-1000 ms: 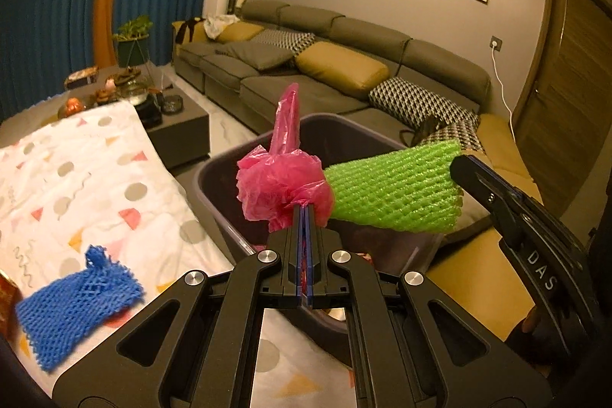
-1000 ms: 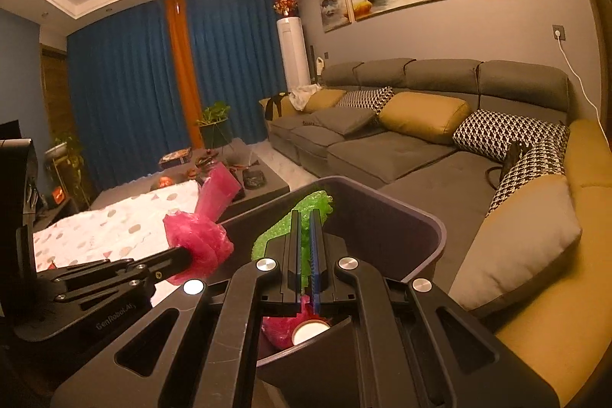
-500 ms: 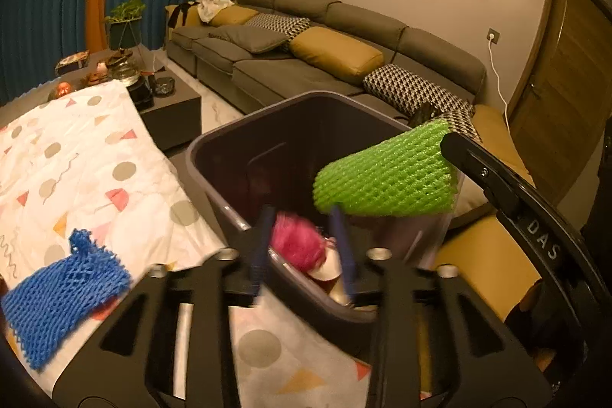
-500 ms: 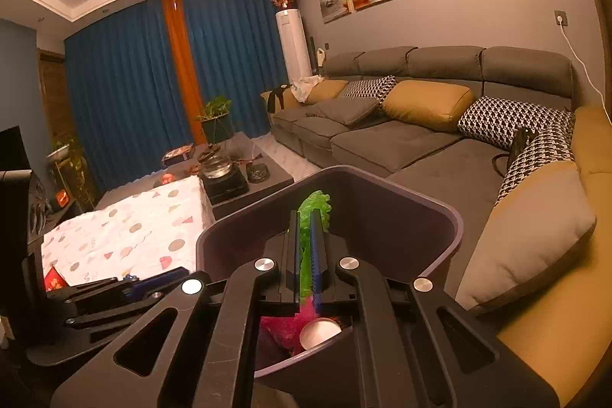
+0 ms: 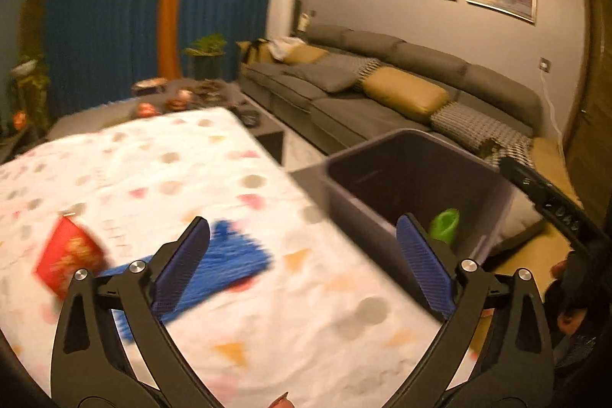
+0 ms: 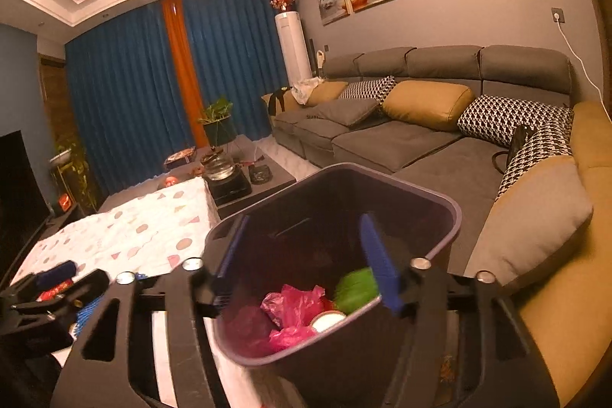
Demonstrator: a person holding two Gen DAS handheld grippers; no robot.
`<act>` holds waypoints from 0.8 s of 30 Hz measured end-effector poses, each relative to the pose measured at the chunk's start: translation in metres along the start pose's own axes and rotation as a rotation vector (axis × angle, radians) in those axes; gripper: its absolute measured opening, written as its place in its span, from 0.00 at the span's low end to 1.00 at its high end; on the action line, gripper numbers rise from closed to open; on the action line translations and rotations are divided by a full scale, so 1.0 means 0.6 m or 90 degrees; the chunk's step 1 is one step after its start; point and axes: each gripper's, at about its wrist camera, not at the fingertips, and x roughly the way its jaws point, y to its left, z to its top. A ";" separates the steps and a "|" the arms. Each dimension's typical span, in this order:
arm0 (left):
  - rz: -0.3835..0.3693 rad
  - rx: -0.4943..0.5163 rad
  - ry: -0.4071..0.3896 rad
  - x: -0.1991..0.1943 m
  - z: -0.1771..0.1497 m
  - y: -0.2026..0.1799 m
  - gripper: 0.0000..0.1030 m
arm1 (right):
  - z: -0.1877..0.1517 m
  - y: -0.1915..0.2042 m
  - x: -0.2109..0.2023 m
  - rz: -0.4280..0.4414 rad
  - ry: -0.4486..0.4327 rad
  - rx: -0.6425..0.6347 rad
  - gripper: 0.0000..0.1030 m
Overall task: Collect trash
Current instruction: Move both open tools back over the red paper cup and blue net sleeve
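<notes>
A dark purple bin (image 6: 440, 217) stands beside the table and holds a pink plastic bag (image 6: 292, 304), a green foam net (image 6: 354, 287) and a white round lid. The green net also shows in the left wrist view (image 5: 443, 226) inside the bin (image 5: 382, 155). My right gripper (image 6: 302, 278) is open and empty over the bin. My left gripper (image 5: 302, 266) is open and empty above the patterned tablecloth (image 5: 160, 178), with a blue foam net (image 5: 229, 262) and a red packet (image 5: 69, 260) lying below it.
A grey sofa (image 6: 401, 136) with yellow and patterned cushions runs along the right wall. A low coffee table (image 6: 244, 174) with a glass teapot stands beyond the table. Blue curtains (image 6: 130, 83) and potted plants are at the back.
My left gripper opened, dropped the pink bag into the bin, and swung left over the table. My right gripper opened and the green net fell into the bin.
</notes>
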 end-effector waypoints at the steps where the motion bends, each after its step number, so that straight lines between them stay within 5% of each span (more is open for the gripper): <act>1: 0.011 -0.003 -0.003 -0.011 -0.003 0.012 0.94 | -0.002 0.003 -0.006 -0.003 0.000 0.000 0.69; 10: 0.162 -0.026 -0.004 -0.090 -0.041 0.127 0.94 | -0.029 0.078 -0.057 0.044 0.009 -0.011 0.84; 24: 0.225 -0.089 -0.003 -0.186 -0.089 0.241 0.94 | -0.084 0.251 -0.046 0.133 0.082 -0.106 0.85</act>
